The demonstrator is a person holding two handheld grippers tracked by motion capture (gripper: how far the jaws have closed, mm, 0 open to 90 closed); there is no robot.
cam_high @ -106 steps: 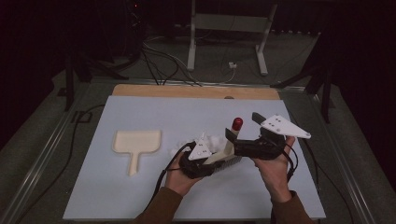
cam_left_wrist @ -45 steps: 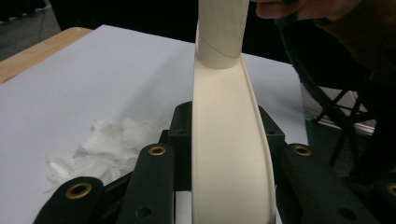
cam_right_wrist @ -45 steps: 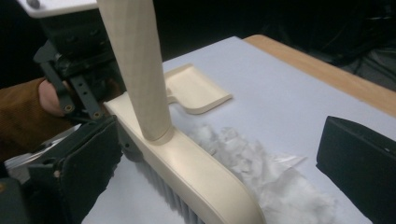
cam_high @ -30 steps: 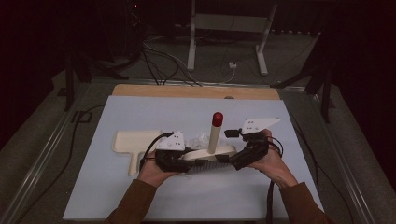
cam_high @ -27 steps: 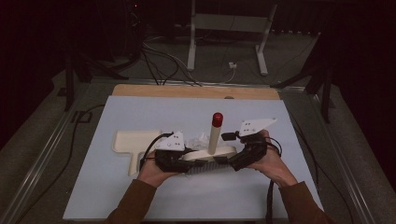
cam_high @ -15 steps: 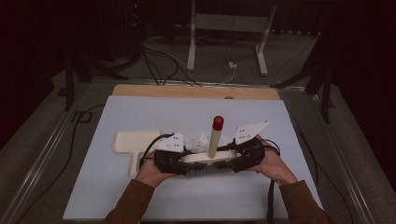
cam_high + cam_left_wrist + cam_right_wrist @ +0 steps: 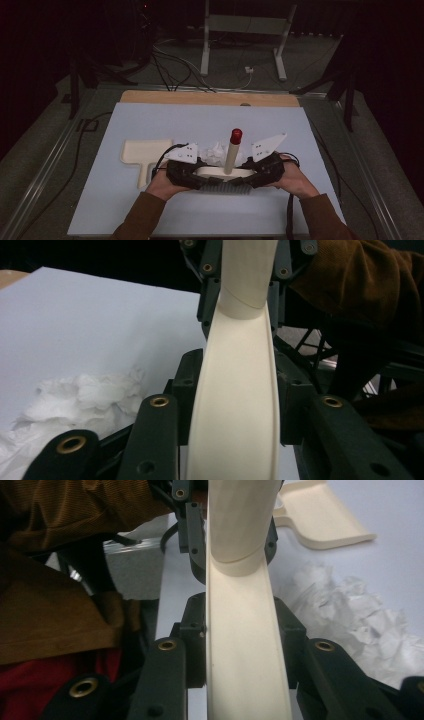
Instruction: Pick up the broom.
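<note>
A cream brush (image 7: 222,172) with dark bristles underneath lies level near the table's front, its handle (image 7: 231,152) standing upright with a red tip. My left gripper (image 7: 197,175) is shut on the left end of the brush head. My right gripper (image 7: 250,175) is shut on its right end, facing the left one. In the left gripper view my left gripper (image 7: 240,387) has the brush head (image 7: 235,440) between its jaws, which have just been opening slightly, and the pads still touch it. The right gripper view shows my right gripper (image 7: 242,630) pressed on the brush head (image 7: 245,670).
A cream dustpan (image 7: 145,152) lies flat to the left of the hands. Crumpled white paper (image 7: 216,150) sits just behind the brush. The pale board (image 7: 150,120) covers the table, with a wooden strip (image 7: 210,97) at its far edge. Cables trail over the floor beyond.
The right gripper has come in to the brush head's right end and its jaws have closed on it. The brush and the left hand have stayed in place.
</note>
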